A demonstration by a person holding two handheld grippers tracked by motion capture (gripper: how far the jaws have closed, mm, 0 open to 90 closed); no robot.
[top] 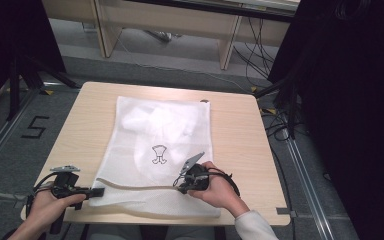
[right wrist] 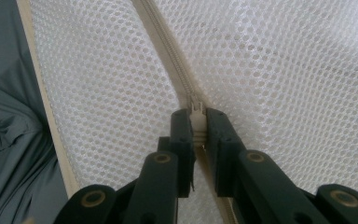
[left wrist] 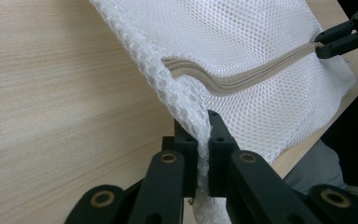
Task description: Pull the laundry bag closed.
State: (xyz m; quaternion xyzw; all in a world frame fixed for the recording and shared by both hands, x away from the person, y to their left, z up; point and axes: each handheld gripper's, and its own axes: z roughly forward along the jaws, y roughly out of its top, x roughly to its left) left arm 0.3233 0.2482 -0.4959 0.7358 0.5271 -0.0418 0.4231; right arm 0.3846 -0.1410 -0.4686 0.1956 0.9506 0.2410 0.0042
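Work in hand: you are running the zipper on the white mesh laundry bag [top: 155, 150], which lies flat on the light wooden surface [top: 240, 130] with a pale garment inside it.
Left gripper [left wrist: 203, 140]: your jaws are pinched together on the bunched mesh at the bag's near corner, just beside the beige zipper's [left wrist: 242, 77] end.
Right gripper [right wrist: 196, 126]: your jaws are closed on the small beige zipper pull [right wrist: 196, 108], which sticks out just past their tips.
Where the pull sits: well away from your left jaws, near the far end of the zipper line as the high view shows your right gripper [top: 186, 184].
Done, as I judge it: both holds are set, and the zipper between your two sets of jaws looks closed in the left gripper view.
Ahead of the right jaws: the teeth look joined too, though the mesh makes this hard to confirm.
Left to do: cannot tell whether you are opening or closing; a short stretch beyond the pull seems to remain.
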